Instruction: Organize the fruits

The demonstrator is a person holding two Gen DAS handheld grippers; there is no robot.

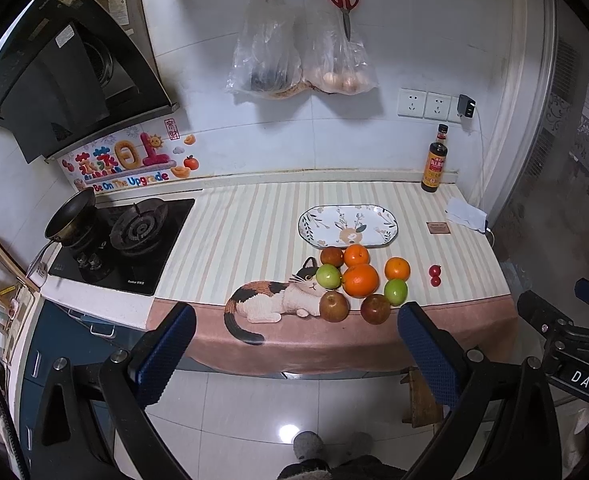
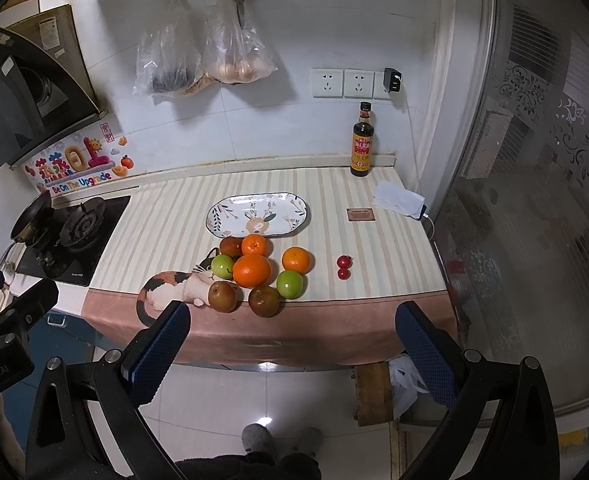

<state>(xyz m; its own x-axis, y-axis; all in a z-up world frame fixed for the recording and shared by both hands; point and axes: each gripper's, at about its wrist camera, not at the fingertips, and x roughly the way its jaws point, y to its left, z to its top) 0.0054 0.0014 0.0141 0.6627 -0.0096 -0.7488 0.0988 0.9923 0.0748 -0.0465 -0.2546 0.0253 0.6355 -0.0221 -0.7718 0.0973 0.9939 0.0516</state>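
A cluster of fruit lies on the striped counter cloth: a large orange [image 1: 360, 279] [image 2: 252, 270], two smaller oranges [image 1: 397, 268] [image 2: 296, 260], two green apples [image 1: 395, 291] [image 2: 290, 284], three brownish-red apples [image 1: 334, 306] [image 2: 223, 297], and two cherry tomatoes [image 1: 434, 275] [image 2: 343, 267] apart to the right. An empty oval patterned plate [image 1: 382, 222] [image 2: 230, 210] sits just behind the fruit. My left gripper [image 1: 296, 336] and right gripper [image 2: 292, 332] are both open and empty, held off the counter's front edge, above the floor.
A gas stove [image 1: 126, 240] with a pan [image 1: 70, 214] is at the left. A sauce bottle [image 2: 362, 142], a white cloth [image 2: 398, 200] and a small card [image 2: 361, 214] are at the counter's back right. Bags [image 2: 198, 52] and scissors hang on the wall. A glass partition [image 2: 534, 200] bounds the right.
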